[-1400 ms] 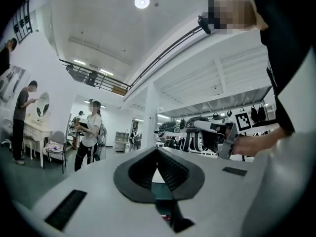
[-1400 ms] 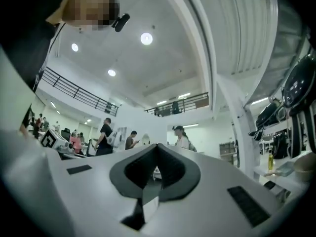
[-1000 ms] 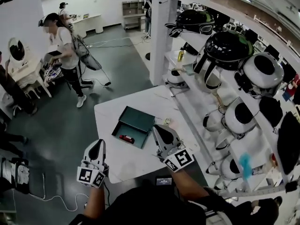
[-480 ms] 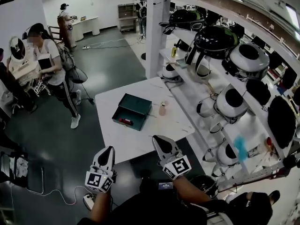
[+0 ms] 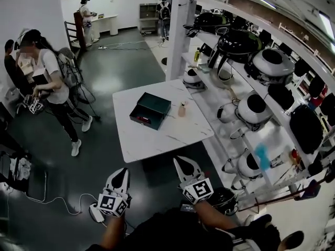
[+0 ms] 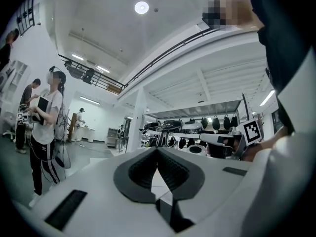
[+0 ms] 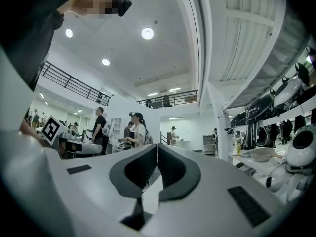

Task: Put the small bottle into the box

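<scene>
- Two grippers are in your hands, held low and well short of the white table (image 5: 157,140). Neither touches anything.
- Your left gripper (image 5: 121,171) has its jaws pressed together at the tips, with nothing between them.
- Your right gripper (image 5: 180,161) is likewise closed on nothing.
- The only print that can be made out is the black-and-white square marker on each gripper's cube, the left cube (image 5: 111,204) and the right cube (image 5: 198,190). These are patterns, not letters.
- The dark green box (image 5: 152,109) sits open near the middle of the table. Any label on it is too small to read.
- A small red item (image 5: 139,120) lies inside the box against its near wall. It is too small to identify.
- A small pale bottle (image 5: 182,109) stands upright on the table, just beside the box's right side and outside it. Its label cannot be read.
- The white shelving (image 5: 205,104) to the right of the table carries rounded shells, among them a black shell (image 5: 238,38) and a white shell (image 5: 253,107).
- A person in a white top (image 5: 49,82) stands on the dark floor to the left, well apart from the table.
</scene>
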Tool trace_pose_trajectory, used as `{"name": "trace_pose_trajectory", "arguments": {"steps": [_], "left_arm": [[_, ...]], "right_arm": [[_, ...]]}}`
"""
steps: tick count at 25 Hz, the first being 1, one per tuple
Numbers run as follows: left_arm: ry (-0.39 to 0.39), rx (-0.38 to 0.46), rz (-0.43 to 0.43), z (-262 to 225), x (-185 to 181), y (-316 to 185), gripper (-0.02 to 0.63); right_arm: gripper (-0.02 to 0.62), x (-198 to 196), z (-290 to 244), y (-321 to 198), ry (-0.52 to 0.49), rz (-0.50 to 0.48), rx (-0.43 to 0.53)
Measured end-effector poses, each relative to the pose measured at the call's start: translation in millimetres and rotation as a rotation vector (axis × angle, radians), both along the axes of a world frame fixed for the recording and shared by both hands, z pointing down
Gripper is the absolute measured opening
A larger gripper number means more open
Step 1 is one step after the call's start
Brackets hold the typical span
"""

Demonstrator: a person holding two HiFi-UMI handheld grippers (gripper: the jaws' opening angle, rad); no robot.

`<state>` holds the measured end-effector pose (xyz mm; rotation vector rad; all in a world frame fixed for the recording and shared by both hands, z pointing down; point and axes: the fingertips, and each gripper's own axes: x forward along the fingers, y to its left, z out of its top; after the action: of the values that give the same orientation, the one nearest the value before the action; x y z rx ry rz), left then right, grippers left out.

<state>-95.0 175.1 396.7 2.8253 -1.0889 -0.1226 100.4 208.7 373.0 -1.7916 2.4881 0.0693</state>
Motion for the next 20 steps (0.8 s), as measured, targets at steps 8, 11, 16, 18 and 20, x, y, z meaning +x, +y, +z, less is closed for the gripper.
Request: {"name": "trace_pose_trajectory", "arguments": {"steps": [8,11,16,18,20], "left_arm": [[-0.022,0.023,-0.042,-5.9,-9.9,44.1,0.015],[-0.008,0.011,-0.053,-3.9,-3.5,62.7,0.015],[0.028,-0.027,-0.072,1.8,9.4,99.9,0.015],[0.010,-0.036,-0.085,5.4,8.0,119.5,0.017],[-0.019,-0.047,-0.098,9.7,3.8,139.6,0.016]], "right_arm": [[0.032,-12.6,-7.8,41.7,0.002,-0.024,0.025],[0.032,-15.3,-7.6,66.3,0.003,-0.052,0.026],[0.032,-3.3,16.3,114.2,-0.029,-0.073,-0.036],[0.032,-3.4,29.6,130.2,-0.065,-0.088,-0.064],[0.032,-7.3,39.1,143.4,-0.087,-0.106,-0.078]]}}
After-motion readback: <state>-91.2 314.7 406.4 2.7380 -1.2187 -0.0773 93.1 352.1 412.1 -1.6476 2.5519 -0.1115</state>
